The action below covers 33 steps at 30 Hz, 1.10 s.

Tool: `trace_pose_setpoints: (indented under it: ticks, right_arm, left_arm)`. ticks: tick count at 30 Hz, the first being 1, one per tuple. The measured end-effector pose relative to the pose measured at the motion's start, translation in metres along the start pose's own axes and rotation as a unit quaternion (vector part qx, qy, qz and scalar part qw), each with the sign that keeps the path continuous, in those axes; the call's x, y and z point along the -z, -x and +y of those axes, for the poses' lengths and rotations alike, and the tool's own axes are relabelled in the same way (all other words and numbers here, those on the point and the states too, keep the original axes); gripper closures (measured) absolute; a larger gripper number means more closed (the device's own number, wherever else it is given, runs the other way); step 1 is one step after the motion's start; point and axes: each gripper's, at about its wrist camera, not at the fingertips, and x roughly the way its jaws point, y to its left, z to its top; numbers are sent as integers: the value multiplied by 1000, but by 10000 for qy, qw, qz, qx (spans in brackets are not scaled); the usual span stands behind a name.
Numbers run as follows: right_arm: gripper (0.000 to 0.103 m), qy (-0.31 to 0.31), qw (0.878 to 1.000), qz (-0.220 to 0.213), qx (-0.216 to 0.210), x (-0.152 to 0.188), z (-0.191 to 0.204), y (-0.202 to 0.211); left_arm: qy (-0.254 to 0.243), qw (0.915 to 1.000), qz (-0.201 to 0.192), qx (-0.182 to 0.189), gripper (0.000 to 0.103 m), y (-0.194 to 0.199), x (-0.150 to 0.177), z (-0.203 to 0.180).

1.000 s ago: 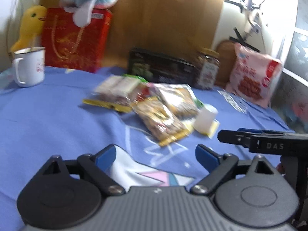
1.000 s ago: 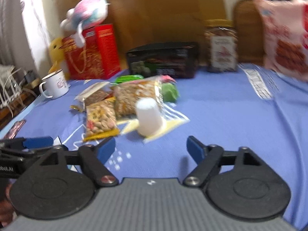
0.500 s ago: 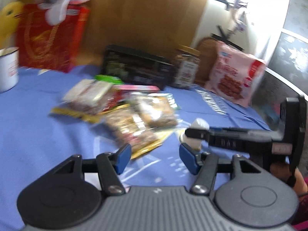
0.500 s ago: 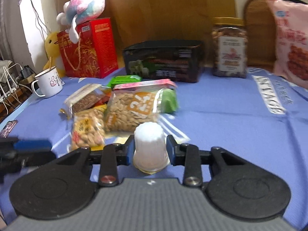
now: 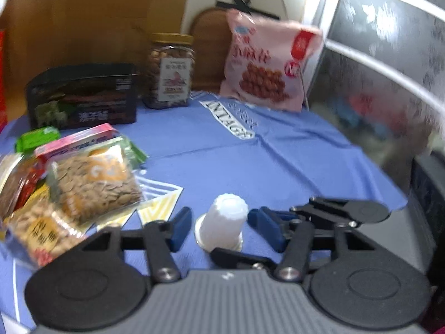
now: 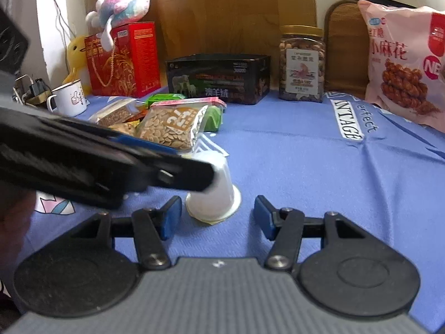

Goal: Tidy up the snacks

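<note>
A blue printed tablecloth (image 6: 306, 167) covers the table, with a wooden board behind it. A small white jelly cup (image 6: 215, 194) stands upside down on the cloth, just in front of a clear bag of melon seeds (image 6: 173, 128) that tops a heap of snack packets. Behind the cup stand a black tin box (image 6: 219, 78), a jar of nuts (image 6: 301, 65) and a pink bag of fried twists (image 6: 406, 64). The left gripper (image 5: 221, 229) straddles the cup, its jaws closing with small gaps left on both sides. The right gripper (image 6: 218, 217) sits just short of the cup, jaws opening, holding nothing.
</note>
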Motion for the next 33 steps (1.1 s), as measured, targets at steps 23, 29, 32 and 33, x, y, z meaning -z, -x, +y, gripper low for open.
trace_pose_setpoints:
  ticks: [23, 29, 32, 33]
  right_arm:
    - [64, 1179, 9855, -1206, 177, -184, -23, -162]
    - [53, 1061, 9883, -1072, 234, -179, -37, -177]
    - [47, 1085, 9867, -1208, 98, -170, -41, -162]
    - [47, 1152, 9857, -1226, 76, -165, -40, -156]
  left_arm:
    - [1114, 9843, -1145, -746, 70, -68, -179, 156]
    - [1186, 9841, -987, -877, 61, -83, -170, 166]
    - [1431, 9768, -1316, -902, 59, -50, -162, 178]
    - [1525, 9737, -1417, -921, 59, -37, -159, 182]
